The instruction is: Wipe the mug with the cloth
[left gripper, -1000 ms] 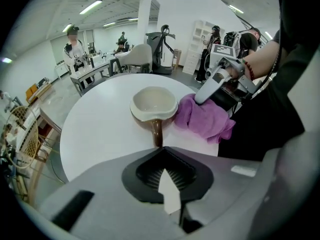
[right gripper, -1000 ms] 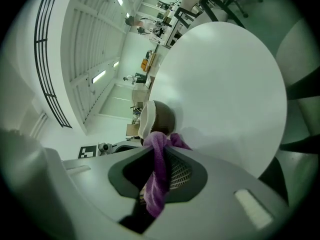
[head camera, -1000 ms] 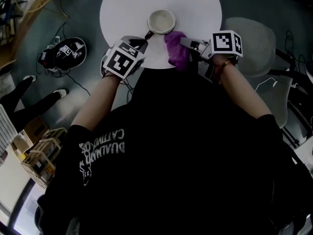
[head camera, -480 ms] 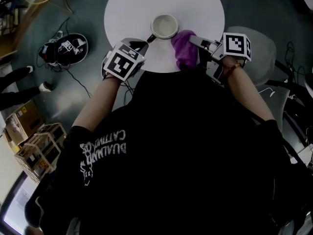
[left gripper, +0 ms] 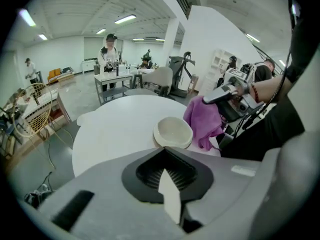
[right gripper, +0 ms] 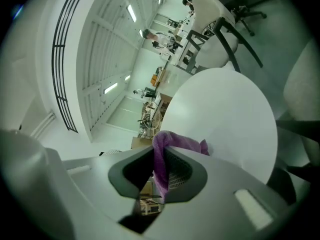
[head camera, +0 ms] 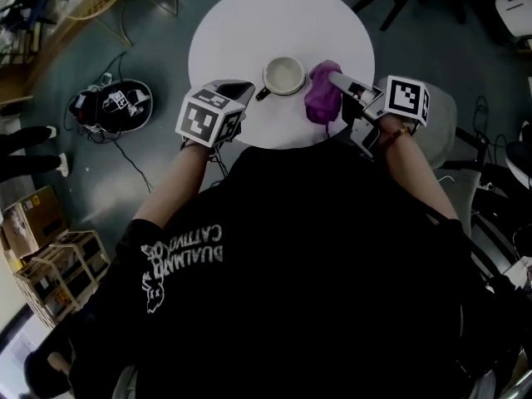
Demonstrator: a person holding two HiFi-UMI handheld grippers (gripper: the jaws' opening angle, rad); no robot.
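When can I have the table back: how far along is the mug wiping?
Done: the left gripper is shut on the mug by its handle, and the right gripper is shut on the cloth. In hand: the cloth hangs right beside the mug, over the table. Left: the wiping itself; no view shows the cloth rubbing the mug.

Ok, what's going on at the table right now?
A person works two hand-held grippers over a round white table. The left hand-held gripper is shut at the handle of the cream mug and seems to hold it. The right hand-held gripper is clamped on a purple cloth, which hangs close beside the mug.
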